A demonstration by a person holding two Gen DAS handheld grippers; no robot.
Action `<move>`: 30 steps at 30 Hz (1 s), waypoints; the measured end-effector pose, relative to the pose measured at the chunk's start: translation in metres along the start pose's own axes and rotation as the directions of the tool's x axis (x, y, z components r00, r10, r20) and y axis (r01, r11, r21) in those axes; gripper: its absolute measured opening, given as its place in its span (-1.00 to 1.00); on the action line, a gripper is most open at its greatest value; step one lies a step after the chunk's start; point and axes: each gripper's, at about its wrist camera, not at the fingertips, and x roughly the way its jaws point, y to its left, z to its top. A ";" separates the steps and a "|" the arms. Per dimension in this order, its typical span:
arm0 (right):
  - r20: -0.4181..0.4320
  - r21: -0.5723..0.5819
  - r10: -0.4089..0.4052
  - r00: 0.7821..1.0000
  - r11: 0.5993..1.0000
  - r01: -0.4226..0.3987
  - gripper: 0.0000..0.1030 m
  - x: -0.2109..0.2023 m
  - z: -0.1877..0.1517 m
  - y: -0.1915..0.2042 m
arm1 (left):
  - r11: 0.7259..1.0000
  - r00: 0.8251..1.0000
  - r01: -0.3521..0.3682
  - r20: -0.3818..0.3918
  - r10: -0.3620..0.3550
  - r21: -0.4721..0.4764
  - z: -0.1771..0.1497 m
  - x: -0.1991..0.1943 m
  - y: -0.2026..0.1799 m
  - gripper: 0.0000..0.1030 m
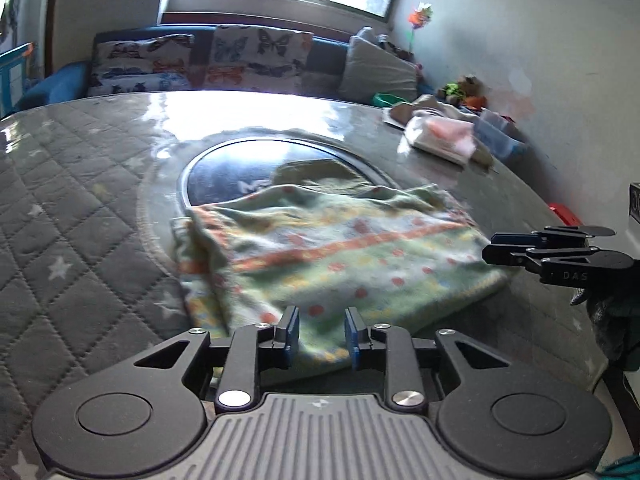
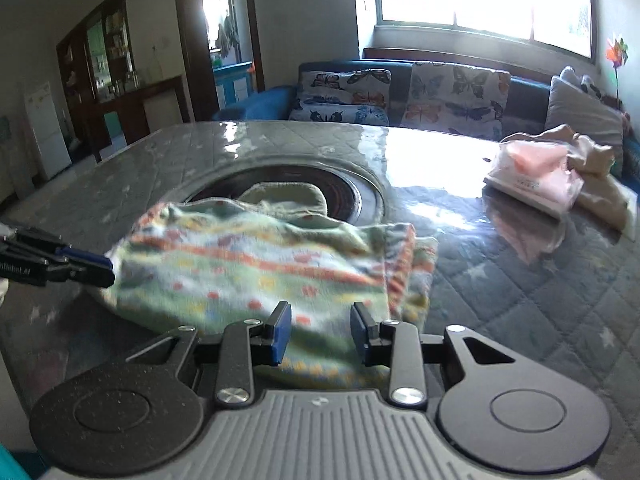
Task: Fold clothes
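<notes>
1. A green knitted garment with orange stripes and red and yellow dots lies partly folded on the counter; its far edge reaches over the dark round inset in the middle of the counter. The cloth is blurred in both views.
2. The left gripper sits at the near edge of the garment, its blue-padded fingers spread apart with cloth showing in the gap — they grip nothing.
3. The right gripper is at the opposite edge of the same garment, fingers likewise spread and empty, cloth visible between them.
4. Each gripper shows from the side in the other's camera: the right one at the garment's right edge in the left wrist view, the left one at its left edge in the right wrist view.
5. Farther off on the counter, well apart from the garment, lies a folded pink and white stack with beige cloth just beside it.
6. Beyond the counter stands a blue sofa with butterfly-print cushions under a bright window.
</notes>
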 end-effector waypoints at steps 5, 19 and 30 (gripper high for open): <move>-0.041 0.034 -0.006 0.999 0.999 0.007 -0.37 0.019 -0.001 -0.006 | 0.999 1.000 -0.019 -0.024 0.018 -0.028 -0.002 0.002 0.013 -0.48; -0.044 0.013 -0.034 0.998 0.999 0.035 -0.36 0.068 0.037 -0.025 | 0.999 0.999 -0.051 -0.009 0.051 -0.010 0.057 0.045 0.018 -0.39; -0.020 0.009 -0.080 0.997 0.997 0.080 -0.35 0.080 0.046 -0.031 | 0.994 0.996 -0.092 -0.020 0.091 -0.063 0.064 0.060 0.032 -0.39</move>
